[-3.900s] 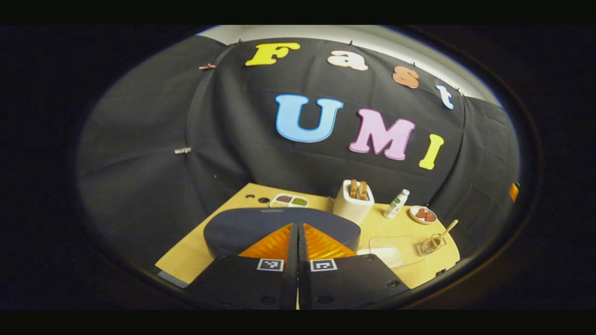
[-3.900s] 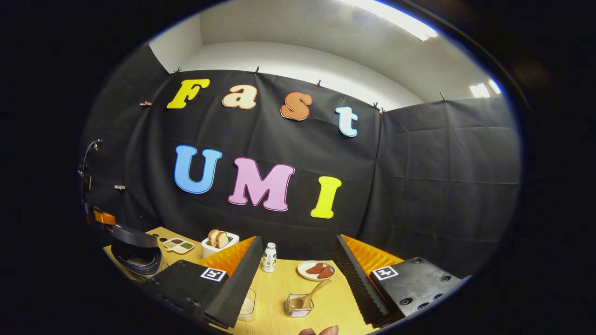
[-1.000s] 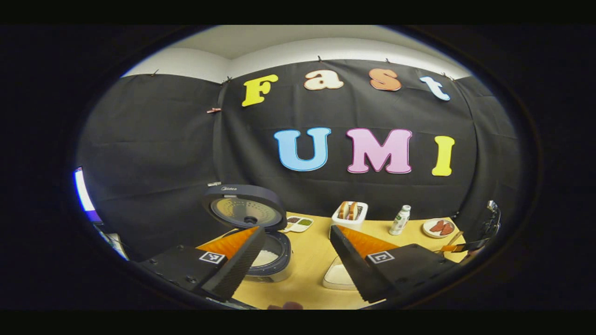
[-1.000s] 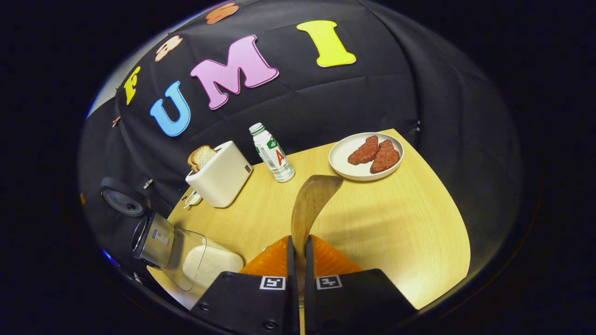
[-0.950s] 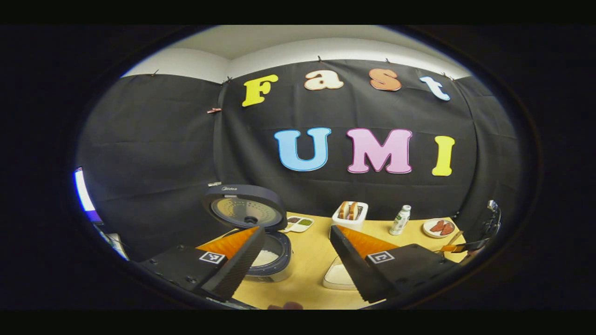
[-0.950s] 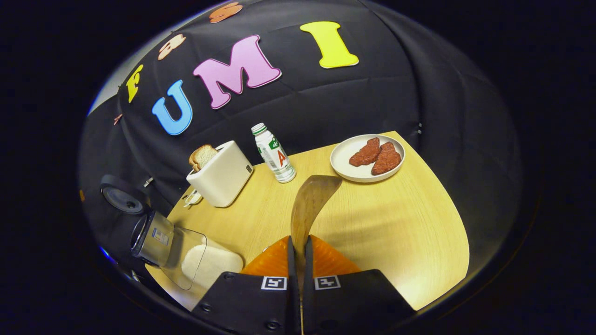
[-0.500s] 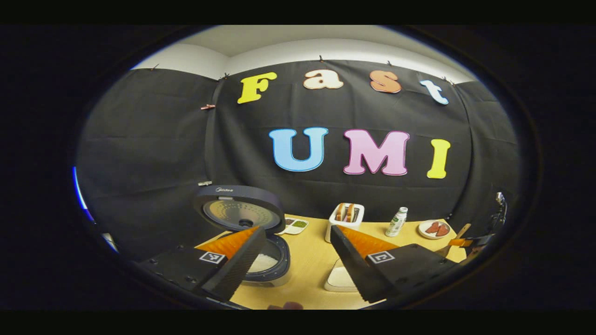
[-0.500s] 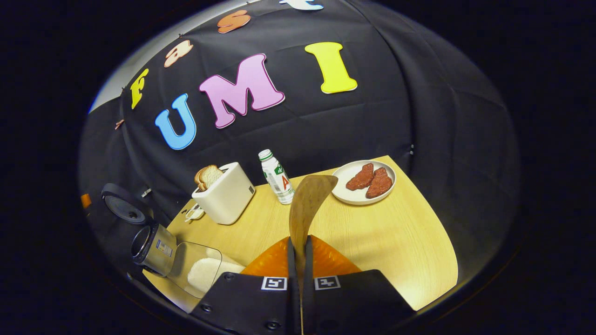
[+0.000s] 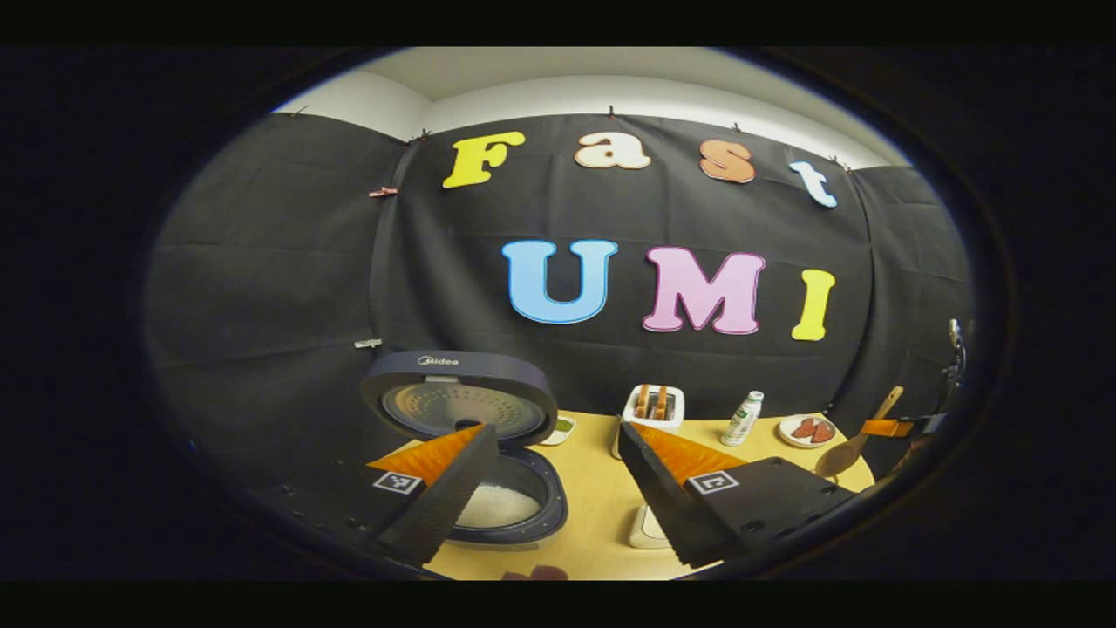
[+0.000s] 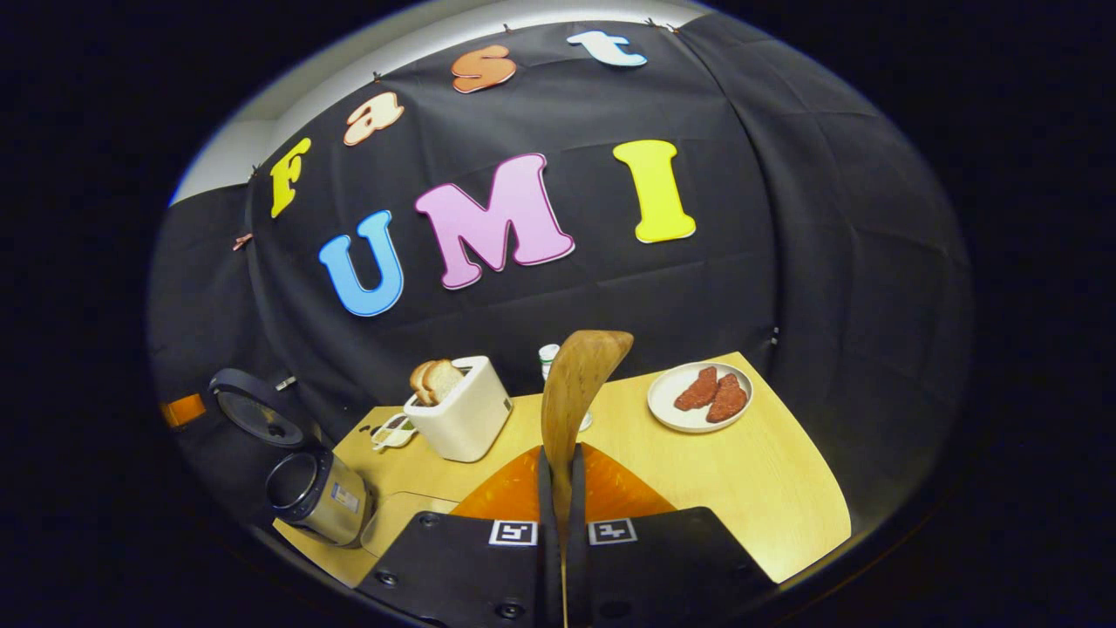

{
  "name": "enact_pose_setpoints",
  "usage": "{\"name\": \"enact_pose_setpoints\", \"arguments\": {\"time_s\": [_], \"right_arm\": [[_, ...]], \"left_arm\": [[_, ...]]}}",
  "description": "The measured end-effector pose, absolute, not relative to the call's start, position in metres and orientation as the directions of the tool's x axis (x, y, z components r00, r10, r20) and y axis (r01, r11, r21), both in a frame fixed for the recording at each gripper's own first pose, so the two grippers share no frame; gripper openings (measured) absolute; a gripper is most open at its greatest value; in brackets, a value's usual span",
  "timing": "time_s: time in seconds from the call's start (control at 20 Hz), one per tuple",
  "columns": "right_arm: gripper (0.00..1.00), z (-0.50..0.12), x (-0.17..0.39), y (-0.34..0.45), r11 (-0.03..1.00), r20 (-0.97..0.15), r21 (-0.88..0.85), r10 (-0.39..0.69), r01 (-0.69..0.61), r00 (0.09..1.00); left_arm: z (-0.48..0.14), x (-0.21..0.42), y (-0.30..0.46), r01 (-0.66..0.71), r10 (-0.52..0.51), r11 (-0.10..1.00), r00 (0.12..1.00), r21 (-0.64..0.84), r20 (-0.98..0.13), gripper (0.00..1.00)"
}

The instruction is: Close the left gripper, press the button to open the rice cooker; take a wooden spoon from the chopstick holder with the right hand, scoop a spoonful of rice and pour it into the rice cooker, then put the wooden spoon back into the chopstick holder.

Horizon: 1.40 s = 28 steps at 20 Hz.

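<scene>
cooker (image 9: 459, 371): dark navy | spoon (image 10: 575, 384): brown wood | toaster (image 10: 462, 420): cream | plate (image 10: 678, 417): white | surface (image 10: 750, 488): pale wood grain

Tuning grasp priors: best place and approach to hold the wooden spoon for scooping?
Hold the wooden spoon by its thin handle end, as the right gripper does now: fingers shut across the handle from either side, bowl pointing forward and clear of the fingers, likely free to dip into rice.

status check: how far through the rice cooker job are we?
Done: the rice cooker stands open, lid up, white rice showing in its pot. In hand: the right gripper is shut on the wooden spoon, held above the table; whether its bowl holds rice cannot be told. The left gripper is open and idle. Left: scoop, pour into the cooker, return the spoon to the holder.
</scene>
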State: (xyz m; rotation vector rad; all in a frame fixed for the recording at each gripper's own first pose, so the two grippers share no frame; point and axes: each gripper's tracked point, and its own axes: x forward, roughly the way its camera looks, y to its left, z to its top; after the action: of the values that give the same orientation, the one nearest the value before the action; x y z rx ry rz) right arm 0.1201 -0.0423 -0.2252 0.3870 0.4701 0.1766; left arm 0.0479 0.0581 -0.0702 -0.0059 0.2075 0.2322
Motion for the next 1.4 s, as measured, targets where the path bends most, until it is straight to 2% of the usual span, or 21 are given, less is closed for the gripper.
{"name": "enact_pose_setpoints", "arguments": {"time_s": [0.25,0.3,0.5,0.55,0.6,0.8,1.0,1.05,1.1,1.25,1.4], "right_arm": [[0.06,-0.208,0.109,0.03,0.919,-0.389,0.346,0.325,-0.19,0.862],[0.06,-0.209,0.106,0.045,0.92,-0.395,0.328,0.339,-0.214,0.854],[0.07,-0.238,0.099,0.093,0.934,-0.463,0.224,0.352,-0.278,0.813],[0.07,-0.249,0.097,0.1,0.941,-0.486,0.179,0.339,-0.287,0.805],[0.07,-0.26,0.096,0.105,0.946,-0.506,0.13,0.321,-0.297,0.801],[0.06,-0.296,0.085,0.129,0.943,-0.577,0.007,0.275,-0.332,0.769],[0.07,-0.333,0.077,0.134,0.939,-0.653,-0.111,0.178,-0.326,0.736],[0.07,-0.34,0.075,0.136,0.937,-0.67,-0.126,0.162,-0.326,0.724],[0.07,-0.348,0.073,0.137,0.936,-0.684,-0.141,0.142,-0.321,0.715],[0.07,-0.361,0.065,0.139,0.943,-0.714,-0.162,0.091,-0.291,0.694],[0.07,-0.365,0.062,0.149,0.957,-0.728,-0.13,0.085,-0.258,0.681]], "left_arm": [[-0.067,0.05,0.082,-0.201,0.203,0.979,0.96,0.03,-0.191,0.92],[-0.067,0.05,0.086,-0.194,0.195,0.981,0.962,0.028,-0.19,0.95],[-0.069,0.05,0.104,-0.171,0.174,0.985,0.966,0.031,-0.193,0.95],[-0.069,0.049,0.108,-0.163,0.165,0.986,0.968,0.03,-0.191,0.92],[-0.068,0.05,0.112,-0.154,0.157,0.988,0.969,0.029,-0.19,0.95],[-0.07,0.048,0.126,-0.131,0.133,0.991,0.973,0.026,-0.189,0.95],[-0.072,0.047,0.137,-0.116,0.117,0.993,0.975,0.017,-0.187,0.95],[-0.071,0.047,0.139,-0.112,0.113,0.994,0.976,0.015,-0.187,0.92],[-0.072,0.047,0.141,-0.108,0.109,0.994,0.976,0.013,-0.187,0.95],[-0.072,0.047,0.148,-0.106,0.106,0.994,0.977,0.01,-0.186,0.95],[-0.073,0.047,0.156,-0.109,0.109,0.994,0.977,0.013,-0.185,0.95]]}}
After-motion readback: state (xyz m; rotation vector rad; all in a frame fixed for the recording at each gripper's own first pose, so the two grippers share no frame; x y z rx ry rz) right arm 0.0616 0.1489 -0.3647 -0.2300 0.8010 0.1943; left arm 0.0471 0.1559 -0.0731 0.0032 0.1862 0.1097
